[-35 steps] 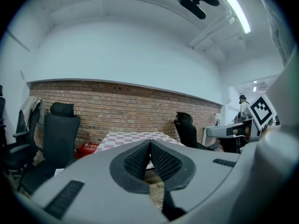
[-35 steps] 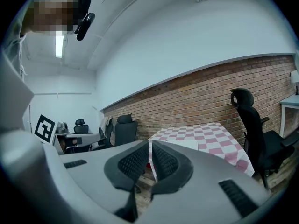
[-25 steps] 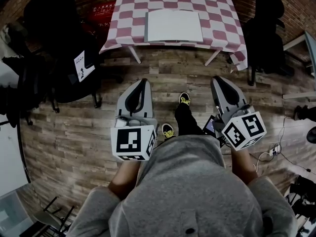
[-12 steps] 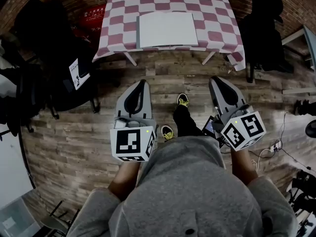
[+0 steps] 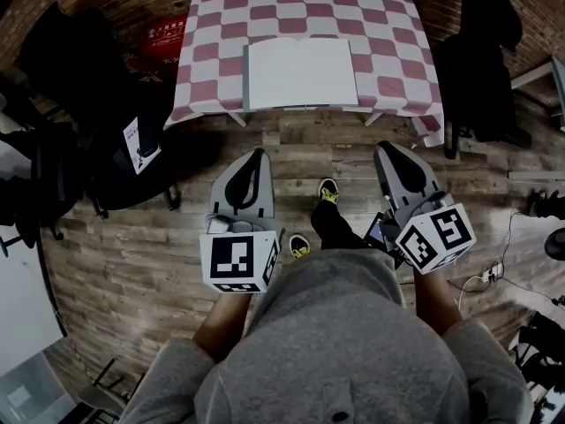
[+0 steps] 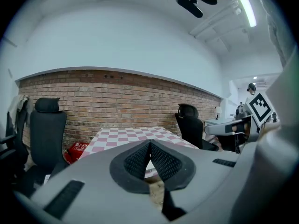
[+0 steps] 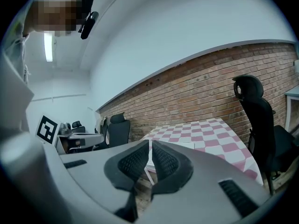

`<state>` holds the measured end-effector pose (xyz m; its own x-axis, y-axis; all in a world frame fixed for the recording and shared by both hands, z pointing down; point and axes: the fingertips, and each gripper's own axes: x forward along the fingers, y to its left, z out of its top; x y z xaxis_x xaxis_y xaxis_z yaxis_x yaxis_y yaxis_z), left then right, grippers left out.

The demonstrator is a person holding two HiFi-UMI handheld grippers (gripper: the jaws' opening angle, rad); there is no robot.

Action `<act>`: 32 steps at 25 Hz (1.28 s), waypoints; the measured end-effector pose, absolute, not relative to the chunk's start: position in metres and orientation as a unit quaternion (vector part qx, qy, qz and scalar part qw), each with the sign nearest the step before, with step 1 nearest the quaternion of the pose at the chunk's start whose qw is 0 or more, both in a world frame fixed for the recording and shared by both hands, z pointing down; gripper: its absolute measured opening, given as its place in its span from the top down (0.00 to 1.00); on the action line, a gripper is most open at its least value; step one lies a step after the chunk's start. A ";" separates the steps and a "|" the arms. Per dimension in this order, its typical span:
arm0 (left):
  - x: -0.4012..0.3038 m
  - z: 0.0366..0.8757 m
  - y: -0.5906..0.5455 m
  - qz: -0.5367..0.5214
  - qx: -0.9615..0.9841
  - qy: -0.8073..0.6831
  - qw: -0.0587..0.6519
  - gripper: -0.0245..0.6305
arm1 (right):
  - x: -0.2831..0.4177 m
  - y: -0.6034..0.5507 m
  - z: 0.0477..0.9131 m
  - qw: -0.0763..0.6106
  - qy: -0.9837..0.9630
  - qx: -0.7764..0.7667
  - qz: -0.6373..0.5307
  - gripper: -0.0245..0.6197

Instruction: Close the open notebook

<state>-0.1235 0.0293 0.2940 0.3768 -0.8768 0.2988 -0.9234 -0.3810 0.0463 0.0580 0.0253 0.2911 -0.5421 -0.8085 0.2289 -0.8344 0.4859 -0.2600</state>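
Both grippers hang above the wooden floor [image 5: 132,254], the left gripper [image 5: 256,154] and the right gripper [image 5: 387,147] each with jaws pressed together on nothing. The open notebook [image 5: 300,73] lies flat on the checkered tablecloth [image 5: 393,34], near its front edge and well apart from both grippers.

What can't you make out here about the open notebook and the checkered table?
Notebook pages: head view, too small and washed out to show any writing.
Notebook in both gripper views: mostly hidden behind the shut left gripper and right gripper.
Table far edge: cut off by the head view's top edge.
Paper sign at left: print too small.
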 end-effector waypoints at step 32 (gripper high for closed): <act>-0.092 0.288 -0.081 0.136 0.791 -0.588 0.102 0.95 | 0.097 -0.101 0.290 0.014 -0.878 0.440 0.188 0.90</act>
<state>-0.0918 -0.0810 0.2885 0.2713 -0.9025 0.3346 -0.9578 -0.2873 0.0019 0.0968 -0.1005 0.2902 -0.6119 -0.7677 0.1905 -0.7782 0.5413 -0.3183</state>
